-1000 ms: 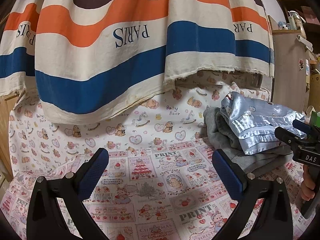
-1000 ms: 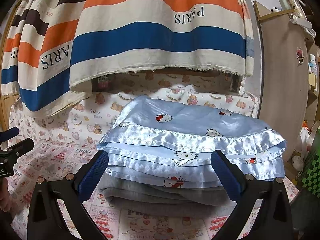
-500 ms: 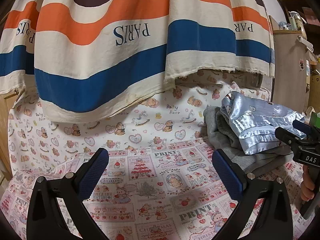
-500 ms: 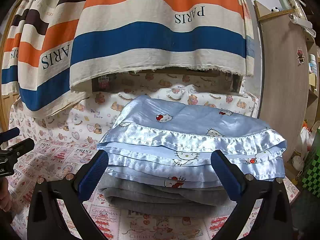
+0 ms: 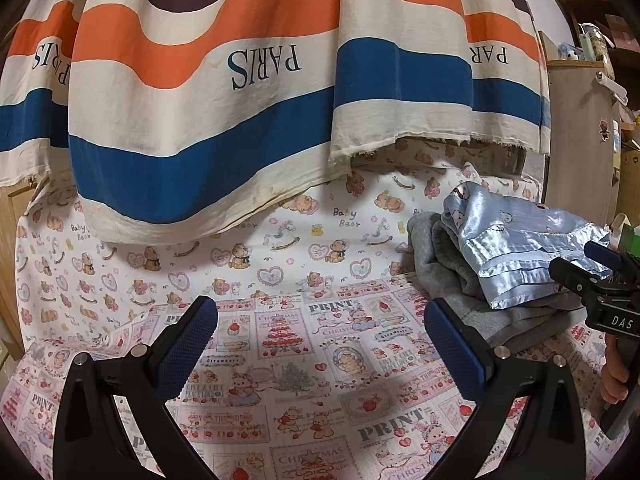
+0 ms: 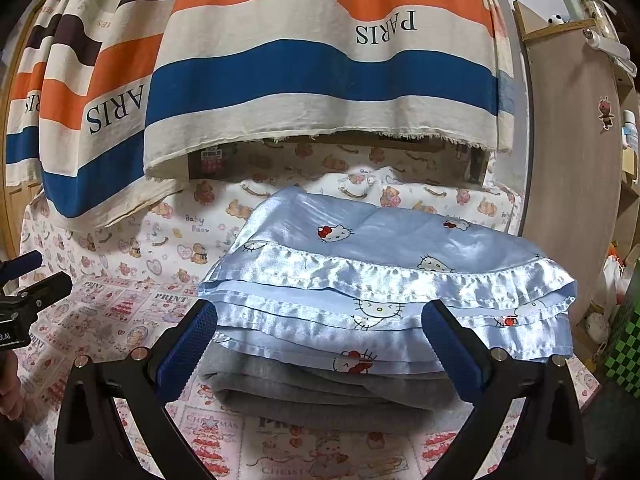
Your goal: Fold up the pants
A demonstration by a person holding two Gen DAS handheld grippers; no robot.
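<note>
Folded light blue satin pants with a cat print lie on top of folded grey pants in a stack on the patterned bed sheet. The stack also shows at the right of the left wrist view, blue pants over grey pants. My right gripper is open and empty, just in front of the stack, its fingers wide apart. My left gripper is open and empty over bare sheet to the left of the stack. The right gripper also shows at the right edge of the left wrist view.
A striped cloth printed PARIS hangs over the back of the bed, also in the right wrist view. A wooden cabinet stands close on the right. A green checked item sits at the right edge.
Almost nothing. The left wrist view has shifted very slightly; both grippers stay open and the stack has not moved.
</note>
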